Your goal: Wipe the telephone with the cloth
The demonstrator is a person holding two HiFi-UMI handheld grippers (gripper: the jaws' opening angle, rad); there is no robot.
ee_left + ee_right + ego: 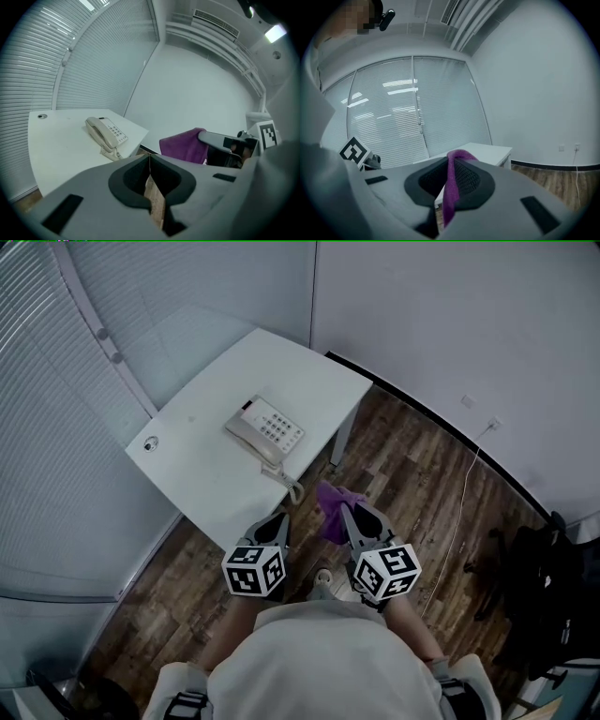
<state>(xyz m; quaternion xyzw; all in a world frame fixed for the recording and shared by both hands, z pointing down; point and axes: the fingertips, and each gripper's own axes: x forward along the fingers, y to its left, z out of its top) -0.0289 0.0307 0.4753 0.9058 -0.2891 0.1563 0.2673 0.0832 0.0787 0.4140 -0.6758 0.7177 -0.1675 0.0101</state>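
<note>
Standing short of the table, wiping yet to start

I am keeping the right tongs (449, 169) clamped on the purple cloth (332, 506), with the left tongs (150, 161) pressed together on nothing. The beige telephone (265, 430) is sitting at eleven o'clock from both, on the white table (202, 479). Its handset is cradled and its coiled cord is hanging off the near edge. Judging by that gap, all the wiping is still waiting.

The left gripper (150, 161) has its jaws pressed together with nothing between them. Beyond them, to the left, a cream telephone (105, 133) lies on a white table (51, 150), handset on its cradle. Right of the telephone, off the table, a purple cloth (184, 145) hangs from the right gripper (206, 138). Window blinds (93, 56) stand behind the telephone.
</note>
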